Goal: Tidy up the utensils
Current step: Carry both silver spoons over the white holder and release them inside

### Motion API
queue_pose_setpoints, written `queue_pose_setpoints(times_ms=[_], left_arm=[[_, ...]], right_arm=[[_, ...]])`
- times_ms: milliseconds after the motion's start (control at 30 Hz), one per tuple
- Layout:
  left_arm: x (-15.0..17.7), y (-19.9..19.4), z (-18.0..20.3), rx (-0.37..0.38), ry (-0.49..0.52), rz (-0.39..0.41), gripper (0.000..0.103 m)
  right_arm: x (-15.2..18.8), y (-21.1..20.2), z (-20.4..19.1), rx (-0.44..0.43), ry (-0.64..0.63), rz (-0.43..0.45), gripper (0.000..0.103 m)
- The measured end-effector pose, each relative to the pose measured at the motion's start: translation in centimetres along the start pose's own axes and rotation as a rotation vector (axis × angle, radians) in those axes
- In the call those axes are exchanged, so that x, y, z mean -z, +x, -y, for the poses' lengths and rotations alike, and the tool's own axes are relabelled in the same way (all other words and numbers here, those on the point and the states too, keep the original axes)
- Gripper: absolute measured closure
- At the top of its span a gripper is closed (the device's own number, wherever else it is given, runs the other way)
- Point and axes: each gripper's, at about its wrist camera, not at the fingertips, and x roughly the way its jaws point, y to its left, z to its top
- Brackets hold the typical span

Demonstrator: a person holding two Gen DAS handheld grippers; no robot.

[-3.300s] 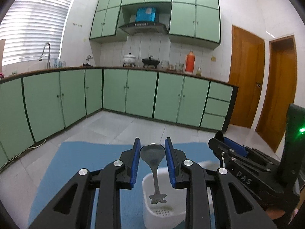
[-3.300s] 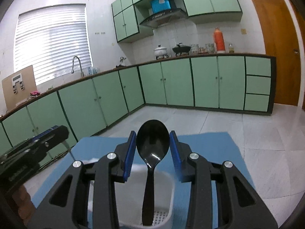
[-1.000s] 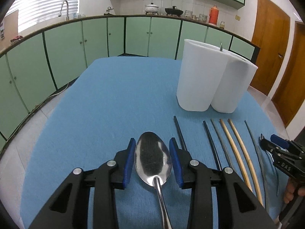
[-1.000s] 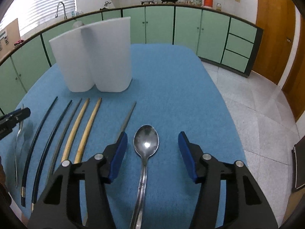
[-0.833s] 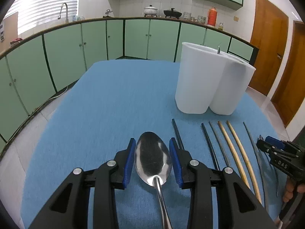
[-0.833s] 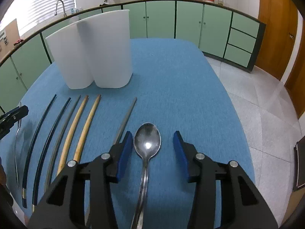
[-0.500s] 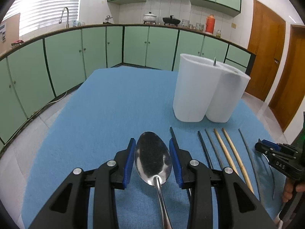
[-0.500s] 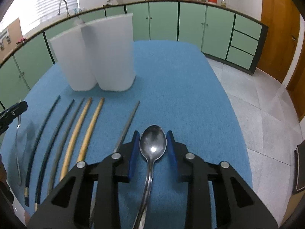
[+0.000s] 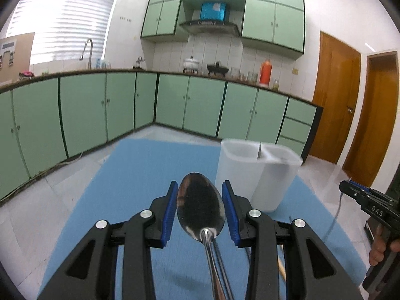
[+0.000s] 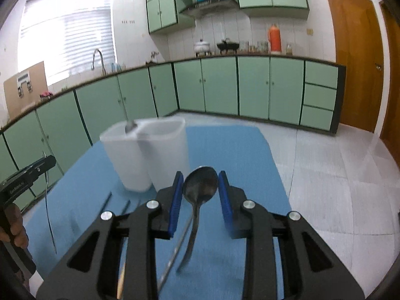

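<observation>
Above the blue-covered counter [image 9: 130,175], 2 claws each carry a steel spoon toward the white 2-compartment holder [image 9: 257,175], which stands ahead and to the right of the left claw [image 9: 199,208] and ahead and to the left of the right claw [image 10: 200,197]. The left claw clenches its large spoon [image 9: 200,207] by the bowl; the right claw grips a smaller spoon [image 10: 200,188] the same way, handle dangling. Gripped only at curved, slick bowls, either spoon could pivot or slip, or its handle could catch the holder's rim. Both handle ends are cut off, the holder is blurred, and the chopsticks [image 10: 107,201] below are mostly hidden.
</observation>
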Motion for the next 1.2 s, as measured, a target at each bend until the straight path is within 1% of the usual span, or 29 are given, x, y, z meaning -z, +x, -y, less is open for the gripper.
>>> queue_pose_setpoints(times_ms=[233,467,633,733,833,933,1067,1200], left_arm=[[-3.8,-0.2,1.0,0.017,0.005,0.107,0.067],[-8.5,0.1,2.7,0.043,0.039,0.254,0.067],[-11.8,2.1,4.4,0.049,0.065,0.378,0.067],[-12.8,4.0,5.2,0.044,0.068,0.418,0.067],[-13.0,6.3,5.6,0.030,0.069,0.440,0.067],[-12.5,9.0,5.8,0.029,0.074,0.442,0.067],[-11.3,11.9,6.0,0.037,0.094,0.408,0.067],[-10.0,13.4,5.9,0.049,0.103,0.354,0.067]], right_arm=[[-3.7,-0.4,-0.8,-0.010,-0.049,0.095,0.076],[-7.8,-0.4,-1.5,-0.024,-0.089,0.178,0.076],[-10.9,0.5,-1.8,-0.039,-0.087,0.227,0.076],[-12.1,1.9,-1.8,-0.038,-0.087,0.230,0.076],[-12.5,3.8,-1.9,-0.009,-0.097,0.221,0.076],[-12.4,6.3,-1.9,0.005,-0.092,0.197,0.076],[-11.5,9.1,-2.0,0.019,-0.088,0.155,0.076],[-9.8,11.5,-2.0,0.010,-0.083,0.098,0.076]])
